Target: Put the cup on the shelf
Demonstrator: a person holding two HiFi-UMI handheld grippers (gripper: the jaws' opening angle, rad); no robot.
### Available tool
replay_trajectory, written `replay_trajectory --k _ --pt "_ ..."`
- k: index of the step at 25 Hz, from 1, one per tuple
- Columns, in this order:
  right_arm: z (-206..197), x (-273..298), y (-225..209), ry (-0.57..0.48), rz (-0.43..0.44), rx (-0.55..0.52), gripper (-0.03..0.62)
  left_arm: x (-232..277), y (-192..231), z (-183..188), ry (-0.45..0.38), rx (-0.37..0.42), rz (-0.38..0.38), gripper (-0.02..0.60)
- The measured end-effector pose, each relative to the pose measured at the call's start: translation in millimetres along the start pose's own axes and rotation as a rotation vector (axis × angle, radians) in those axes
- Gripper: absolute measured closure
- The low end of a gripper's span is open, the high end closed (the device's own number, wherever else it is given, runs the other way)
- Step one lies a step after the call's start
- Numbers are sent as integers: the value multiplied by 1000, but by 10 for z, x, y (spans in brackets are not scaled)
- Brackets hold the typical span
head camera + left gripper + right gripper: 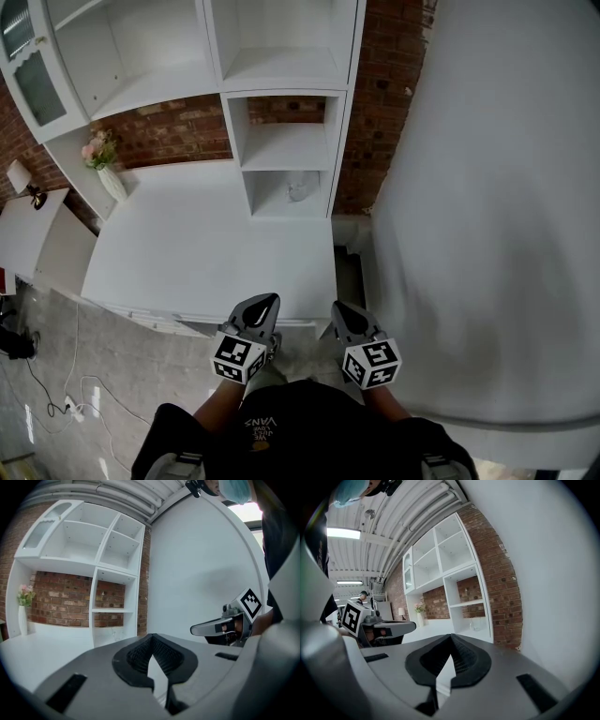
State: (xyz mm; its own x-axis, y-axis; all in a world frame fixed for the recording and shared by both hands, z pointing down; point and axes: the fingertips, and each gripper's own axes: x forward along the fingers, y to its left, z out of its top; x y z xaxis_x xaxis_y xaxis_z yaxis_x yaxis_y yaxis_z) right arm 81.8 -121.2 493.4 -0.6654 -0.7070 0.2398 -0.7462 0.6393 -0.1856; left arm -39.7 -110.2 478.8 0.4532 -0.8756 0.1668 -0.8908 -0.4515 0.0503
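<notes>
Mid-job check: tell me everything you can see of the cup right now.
The cup is small, clear and glassy-looking, faint against the white. It stands in the lowest compartment of the narrow shelf column, a little right of centre, apparently upright. Any contents are too faint to tell. Only the compartment's floor touches it; the left gripper and right gripper are well away, at the table's near edge.

Staged living room inside an industrial hall: white shelf unit (pixel 281 67), brick wall (pixel 173 131), flower vase (pixel 111 180), strip-lit metal ceiling (pixel 393 522).
</notes>
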Motion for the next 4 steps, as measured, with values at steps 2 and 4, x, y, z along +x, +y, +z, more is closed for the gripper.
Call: replay_trajectory --k 2,4 --pt "14 -10 16 -3 1 -5 594 -18 -5 15 -4 1 -1 575" --pt "27 -18 30 -6 2 -9 595 -32 -10 28 -8 2 -2 575"
